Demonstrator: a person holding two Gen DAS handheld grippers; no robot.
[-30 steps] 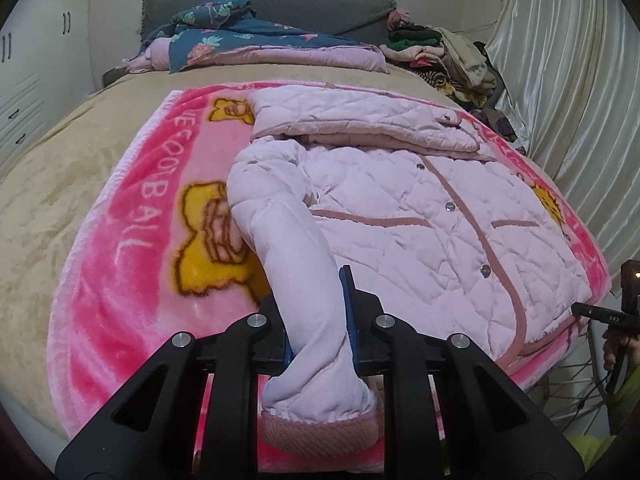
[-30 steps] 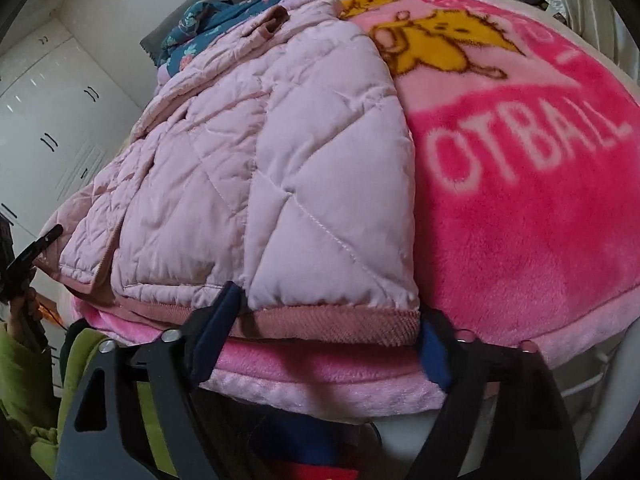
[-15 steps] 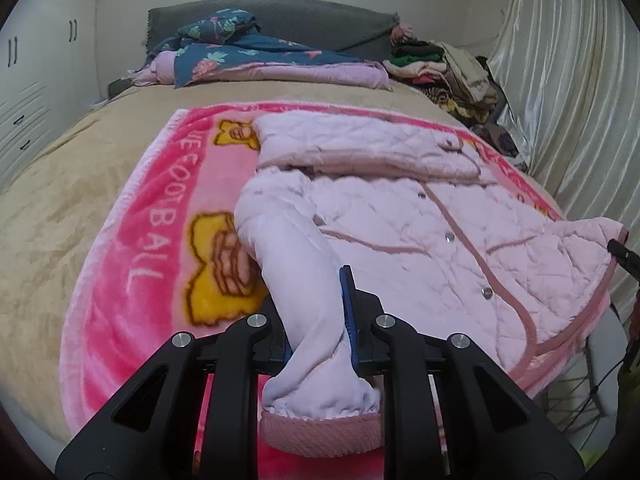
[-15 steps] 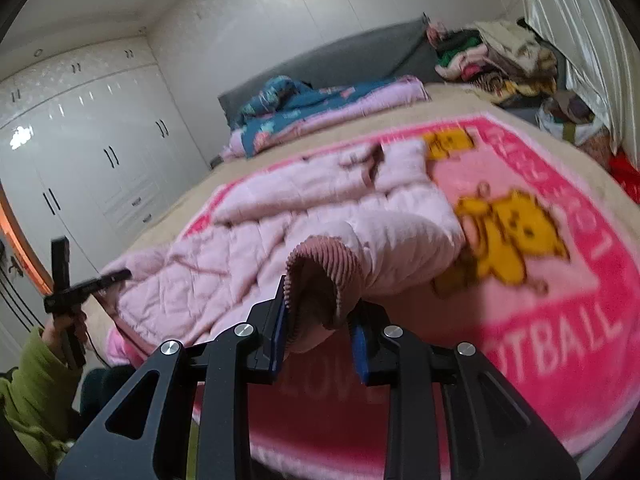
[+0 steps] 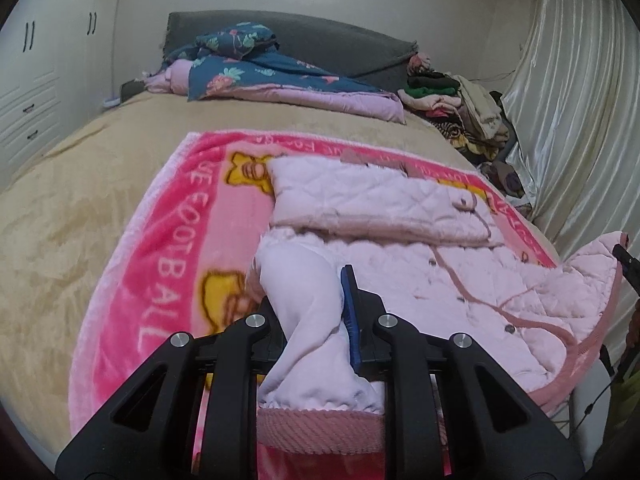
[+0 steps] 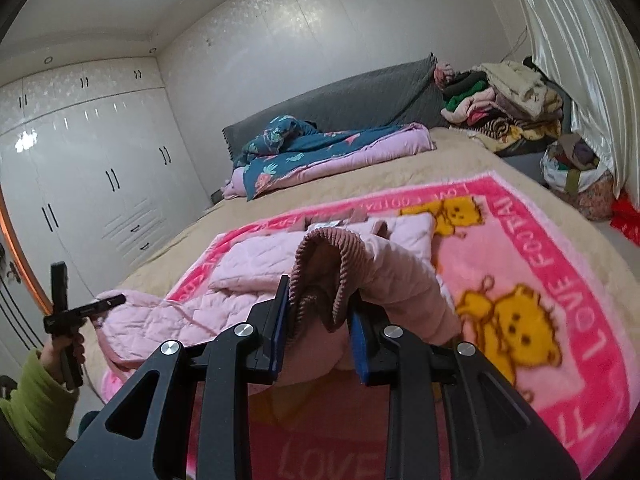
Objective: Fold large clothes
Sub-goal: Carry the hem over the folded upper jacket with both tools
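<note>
Bedroom, bed's near edge: left gripper clamps one jacket sleeve, right gripper the other cuff (both raised); jacket lies on the pink blanket, so next fold sleeves inward

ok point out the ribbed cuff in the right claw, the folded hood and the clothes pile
ribbed cuff (image 6: 324, 276), right wrist view, ribbed knit band
folded hood (image 5: 372, 204), left wrist view, quilted top
clothes pile (image 6: 508, 100), right wrist view, middle of stack
</note>
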